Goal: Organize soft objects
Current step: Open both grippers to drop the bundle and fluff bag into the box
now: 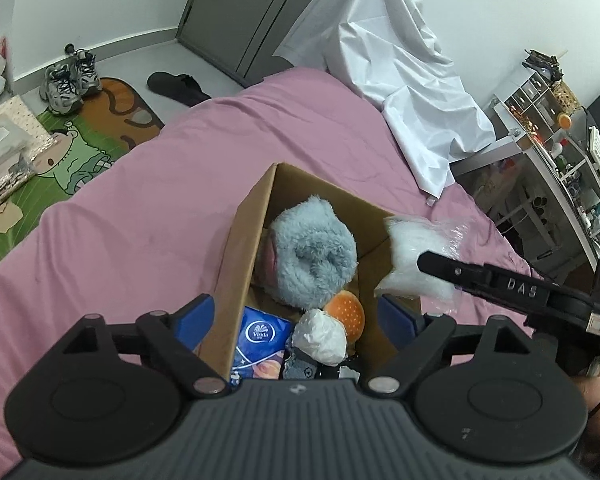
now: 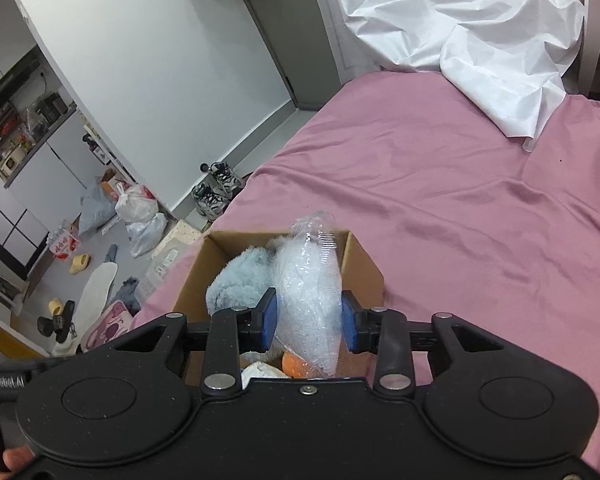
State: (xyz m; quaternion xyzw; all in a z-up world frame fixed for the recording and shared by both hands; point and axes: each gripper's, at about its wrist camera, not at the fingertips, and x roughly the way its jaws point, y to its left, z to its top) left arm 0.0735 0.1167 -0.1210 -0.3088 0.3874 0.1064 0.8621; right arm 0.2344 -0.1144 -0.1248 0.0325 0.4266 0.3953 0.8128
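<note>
Pinching a clear plastic bag of white filling [image 2: 310, 304] between its blue pads, the right gripper [image 2: 310, 326] is hanging over an open cardboard box [image 1: 244, 232] on a pink-sheeted bed [image 1: 132, 208]. Inside the box are lying a fluffy blue-grey plush [image 1: 312, 252], a burger-shaped toy [image 1: 345, 312] and a blue tissue pack [image 1: 260, 340]. Spread wide and holding nothing, the left gripper [image 1: 296, 316] is hovering at the box's near end.

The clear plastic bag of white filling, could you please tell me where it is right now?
The plastic bag is clamped in the right gripper, above the right side of the cardboard box, beside the grey plush.
</note>
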